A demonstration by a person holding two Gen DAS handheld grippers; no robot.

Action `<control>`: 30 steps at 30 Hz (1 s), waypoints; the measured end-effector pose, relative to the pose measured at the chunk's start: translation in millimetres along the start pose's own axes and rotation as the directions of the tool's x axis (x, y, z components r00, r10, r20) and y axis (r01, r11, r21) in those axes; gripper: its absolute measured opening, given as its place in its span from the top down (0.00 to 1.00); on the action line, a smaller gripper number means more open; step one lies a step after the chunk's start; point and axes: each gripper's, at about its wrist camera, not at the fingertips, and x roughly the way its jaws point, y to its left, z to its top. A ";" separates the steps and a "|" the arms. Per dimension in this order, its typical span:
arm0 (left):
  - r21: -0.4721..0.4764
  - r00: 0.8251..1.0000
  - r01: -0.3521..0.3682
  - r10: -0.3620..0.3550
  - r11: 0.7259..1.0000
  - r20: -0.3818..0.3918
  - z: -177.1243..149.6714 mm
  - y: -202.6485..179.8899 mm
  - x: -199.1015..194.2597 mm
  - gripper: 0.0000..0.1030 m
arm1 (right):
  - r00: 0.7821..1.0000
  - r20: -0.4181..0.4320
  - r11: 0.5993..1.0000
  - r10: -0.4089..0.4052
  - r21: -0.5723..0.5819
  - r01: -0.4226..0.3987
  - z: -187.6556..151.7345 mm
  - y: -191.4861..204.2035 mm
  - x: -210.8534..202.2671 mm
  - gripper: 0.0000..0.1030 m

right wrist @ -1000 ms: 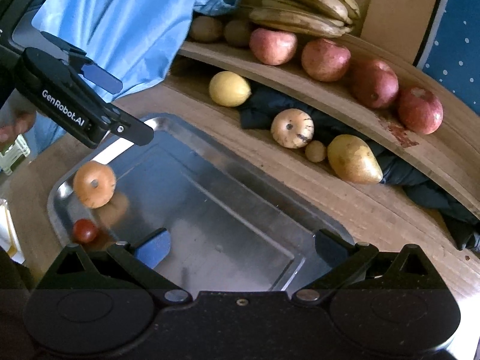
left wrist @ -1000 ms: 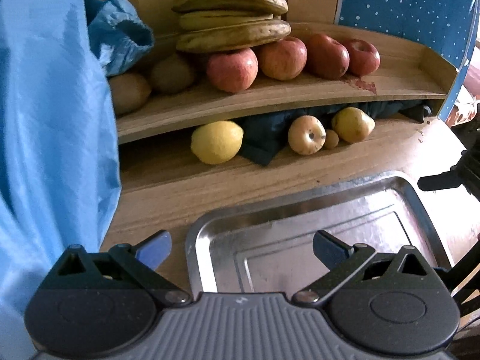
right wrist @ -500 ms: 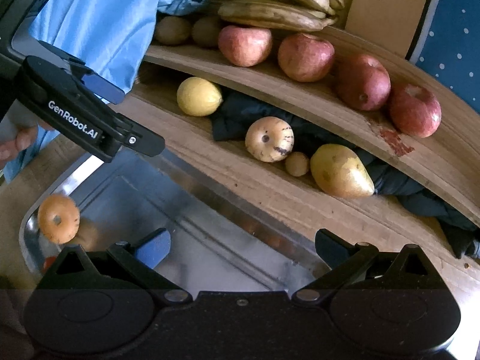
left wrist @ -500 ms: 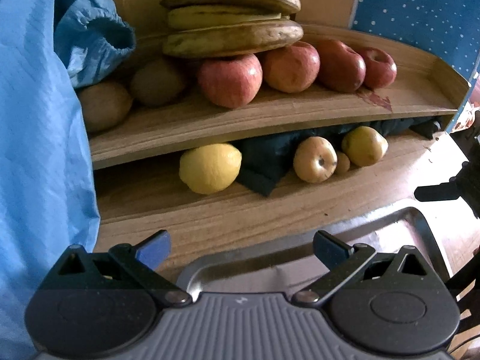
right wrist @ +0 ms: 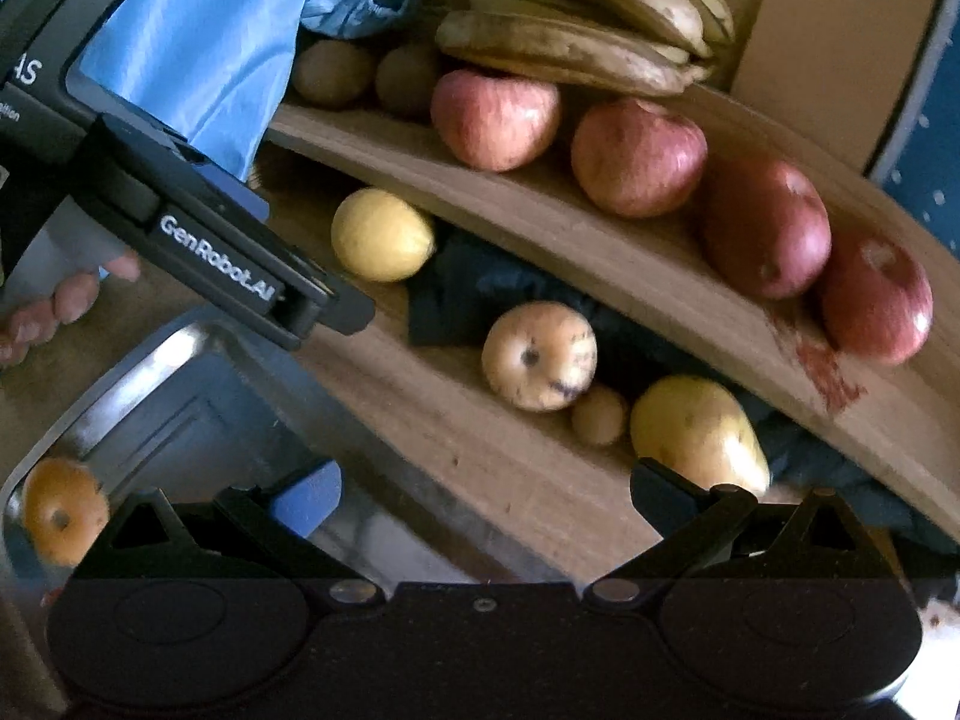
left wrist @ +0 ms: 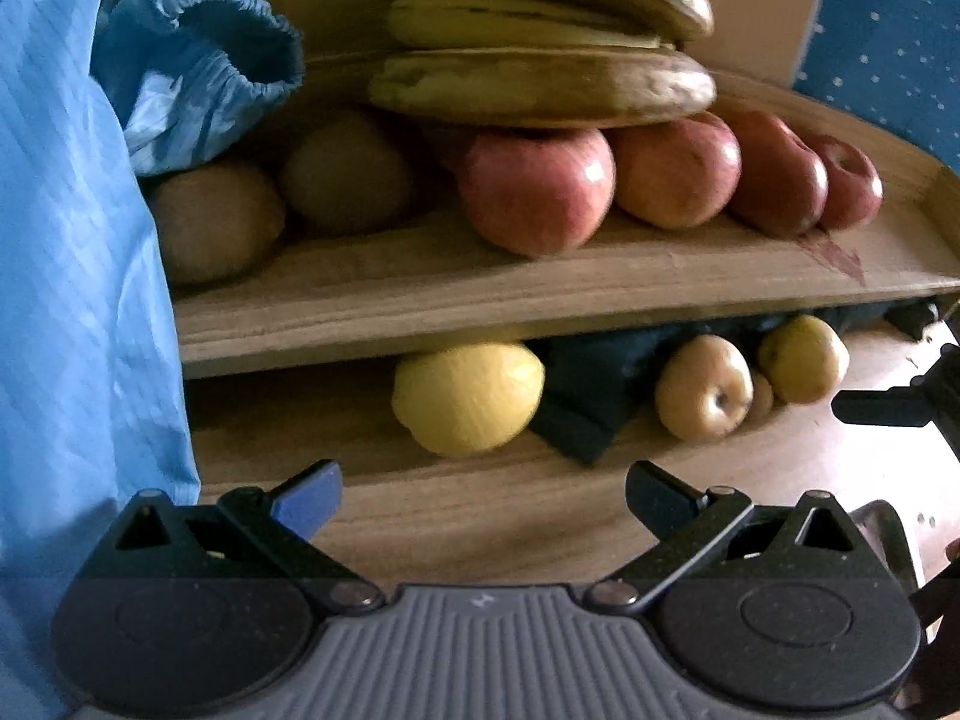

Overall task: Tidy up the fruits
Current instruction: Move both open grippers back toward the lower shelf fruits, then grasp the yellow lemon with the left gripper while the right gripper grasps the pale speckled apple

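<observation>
Lemon (left wrist: 468, 405) under the shelf (left wrist: 540, 294), ahead of wide-open, empty left gripper (left wrist: 483, 495)

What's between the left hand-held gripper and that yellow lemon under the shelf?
Nothing visible. The left hand-held gripper is open, with bare wooden tabletop ahead up to the lemon. The wooden shelf overhangs the lemon's top.

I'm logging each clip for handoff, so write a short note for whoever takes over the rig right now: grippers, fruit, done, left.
Left hand-held gripper: open, empty, pointed at the lemon under the shelf.
Right hand-held gripper: open, empty, near the pear.
Done: one orange lies in the metal tray.
Left: lemon, pale apple, a small brown fruit and pear on the table; red apples, bananas and kiwis are on the shelf.
</observation>
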 end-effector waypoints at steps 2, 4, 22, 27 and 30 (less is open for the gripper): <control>-0.011 1.000 -0.006 0.006 1.000 0.001 3.5 2.0 4.4 0.00 | 1.000 0.006 1.000 -0.013 -0.009 0.013 6.1 -1.3 5.1 0.01; -0.016 1.000 -0.009 0.009 1.000 0.001 5.8 3.8 7.9 0.01 | 0.999 0.014 0.998 -0.046 -0.032 0.046 12.7 -1.4 10.5 0.01; -0.029 1.000 0.029 -0.029 0.999 0.007 10.0 12.7 29.0 0.04 | 0.994 -0.008 0.976 -0.109 -0.188 0.105 37.6 10.3 52.8 0.21; -0.037 0.999 0.054 -0.054 0.998 0.006 14.5 16.2 35.5 0.11 | 0.993 -0.006 0.974 -0.120 -0.196 0.116 40.1 11.9 59.8 0.32; -0.044 0.998 0.064 -0.064 0.997 0.006 14.3 19.9 36.9 0.14 | 0.992 -0.006 0.972 -0.128 -0.199 0.125 40.5 12.8 63.5 0.37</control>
